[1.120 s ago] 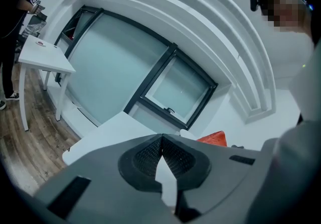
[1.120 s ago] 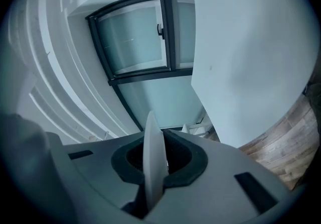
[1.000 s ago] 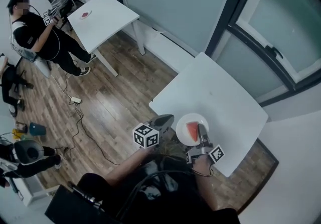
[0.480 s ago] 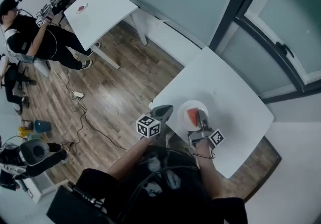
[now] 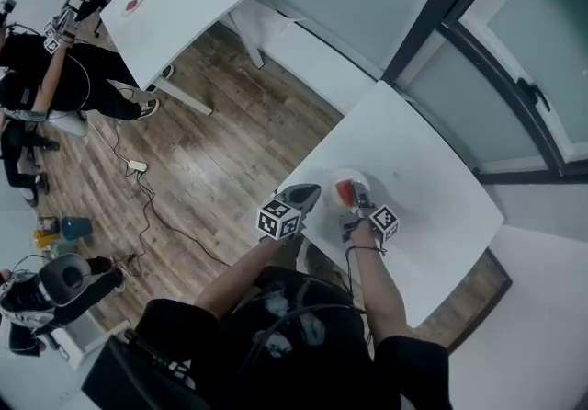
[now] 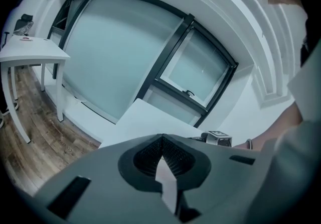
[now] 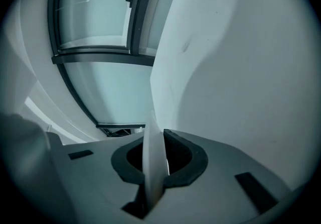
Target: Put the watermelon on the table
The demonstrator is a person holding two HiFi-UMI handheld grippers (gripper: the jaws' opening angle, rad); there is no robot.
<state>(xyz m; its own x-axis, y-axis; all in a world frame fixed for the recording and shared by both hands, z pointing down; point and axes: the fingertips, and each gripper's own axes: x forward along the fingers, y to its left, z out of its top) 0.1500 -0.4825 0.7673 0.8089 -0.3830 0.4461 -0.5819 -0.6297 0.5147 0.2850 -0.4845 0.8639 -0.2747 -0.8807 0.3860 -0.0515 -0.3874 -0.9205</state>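
Observation:
A red watermelon slice (image 5: pixel 344 189) lies on a small white plate (image 5: pixel 361 178) over the near left part of the white table (image 5: pixel 413 169). My right gripper (image 5: pixel 356 201) is shut on the plate's near rim. In the right gripper view the rim (image 7: pixel 153 168) shows edge-on between the jaws of that gripper (image 7: pixel 159 157), with the tabletop (image 7: pixel 241 67) close beyond. My left gripper (image 5: pixel 312 189) is shut and holds nothing, just left of the plate at the table's edge. In the left gripper view its tips (image 6: pixel 161 140) meet and the table (image 6: pixel 145 117) lies ahead.
A second white table (image 5: pixel 165 4) with a small red item (image 5: pixel 134 5) stands at the far left, and a person (image 5: pixel 37 68) is beside it. Cables (image 5: pixel 138 165) run over the wooden floor. A dark-framed window wall (image 5: pixel 432 22) is behind my table.
Both grippers have come down and forward. The right one has carried the plate with the watermelon lower over the table; the left has kept beside it at the table's edge.

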